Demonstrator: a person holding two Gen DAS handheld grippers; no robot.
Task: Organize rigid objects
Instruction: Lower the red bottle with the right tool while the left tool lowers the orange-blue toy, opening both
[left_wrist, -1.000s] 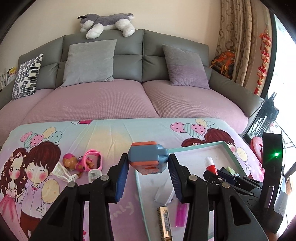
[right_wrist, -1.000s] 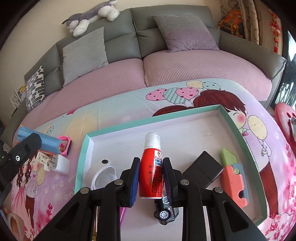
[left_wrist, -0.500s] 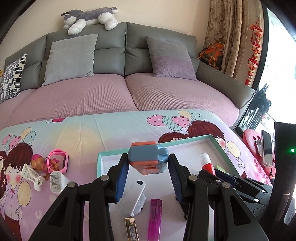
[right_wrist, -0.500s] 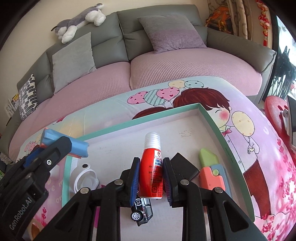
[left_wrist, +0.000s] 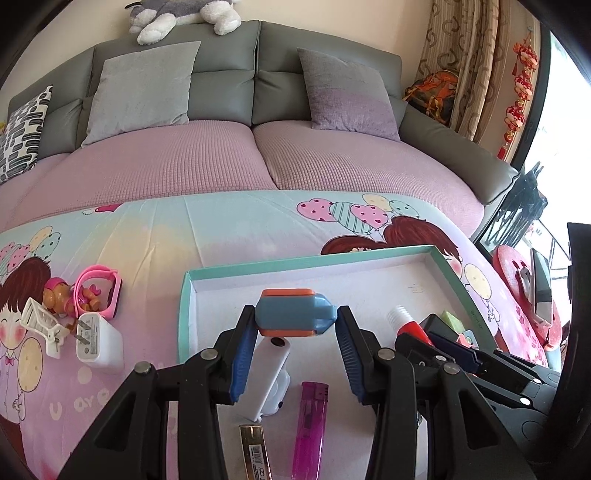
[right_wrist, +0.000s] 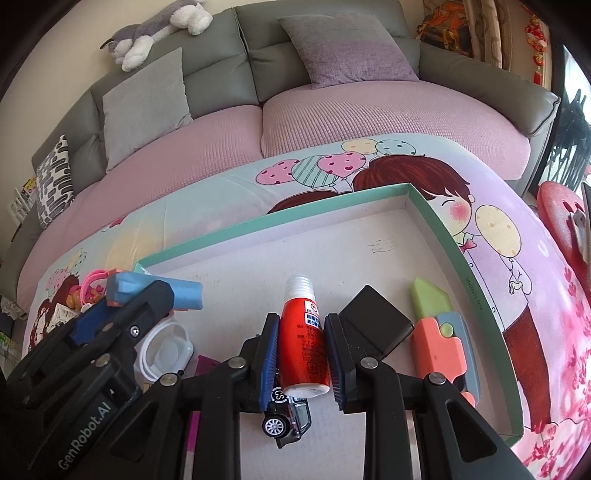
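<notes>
A blue-and-orange block (left_wrist: 295, 313) is clamped between the blue-padded fingers of the left gripper (left_wrist: 295, 354) and is held in the air above the near-left part of a shallow box (left_wrist: 369, 254) with a teal rim and a white floor. In the left wrist view the block is seen at the centre, with its tapered end toward 3 o'clock. Below it on the box floor a white oblong device (left_wrist: 271, 373) is seen, and toward 6 o'clock a translucent purple lighter (left_wrist: 312, 424) lies beside a narrow gold-coloured bar (left_wrist: 255, 452). Outside the box, toward 9 o'clock, a white plug adapter (left_wrist: 98, 341), a white clip (left_wrist: 42, 325), a pink ring-shaped toy (left_wrist: 98, 291) and a small orange figure (left_wrist: 55, 295) are gathered on a cartoon-printed cloth (left_wrist: 240, 225). In the right wrist view the right gripper (right_wrist: 302, 354) is shown closed on a red tube (right_wrist: 303, 343) with a white cap — the cap points toward 12 o'clock and the tube is held over the box floor. Just under the tube, at 6 o'clock, a small dark toy car (right_wrist: 288, 421) sits on the floor of the box. Toward 3 o'clock a black rectangular object (right_wrist: 375, 328) lies next to the right-hand finger, and beyond it a toy knife (right_wrist: 441, 332) with a green blade and a coral-and-blue handle is laid along the box's right wall. At 9 o'clock the left gripper is visible with its block, and a white round-lidded case (right_wrist: 166, 350) is seen under it. A grey sofa (right_wrist: 332, 122) with pink seat covers fills the background.
</notes>
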